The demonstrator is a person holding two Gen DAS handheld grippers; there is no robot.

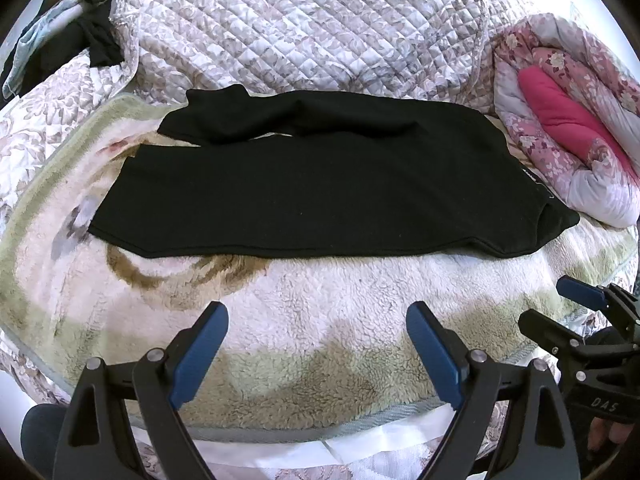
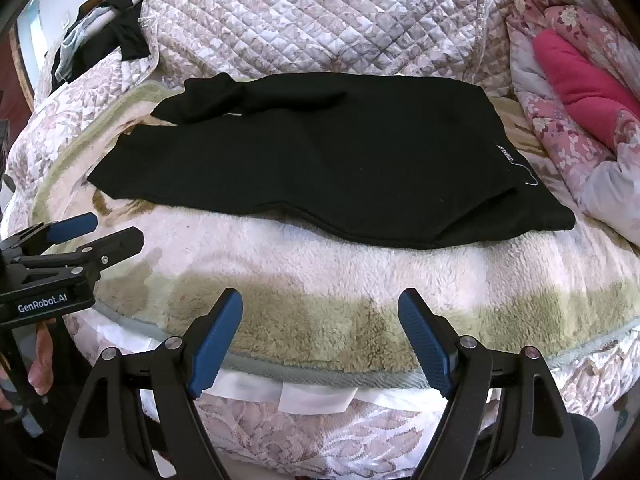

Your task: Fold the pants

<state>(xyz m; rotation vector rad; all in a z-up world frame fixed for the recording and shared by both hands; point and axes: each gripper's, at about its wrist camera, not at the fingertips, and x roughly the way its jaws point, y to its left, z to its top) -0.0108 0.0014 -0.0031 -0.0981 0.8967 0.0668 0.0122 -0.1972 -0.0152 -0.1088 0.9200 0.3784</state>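
Observation:
Black pants (image 1: pixel 320 192) (image 2: pixel 320 160) lie spread sideways on a fluffy cream and green blanket (image 1: pixel 304 312) (image 2: pixel 320 276), waistband to the right, leg ends to the left. The far leg is bunched and partly folded over at its end. My left gripper (image 1: pixel 318 314) hovers open over the blanket, short of the pants' near edge, holding nothing. My right gripper (image 2: pixel 320 302) is likewise open and empty near the blanket's front hem. Each gripper shows in the other's view: the right one (image 1: pixel 560 304) at the right edge, the left one (image 2: pixel 112 228) at the left edge.
A quilted floral bedspread (image 1: pixel 304 28) rises behind the pants. A rolled pink floral duvet (image 1: pixel 568 120) lies at the right. Dark clothes (image 1: pixel 88 36) are heaped at the far left. A hand (image 2: pixel 40 360) grips the left tool's handle.

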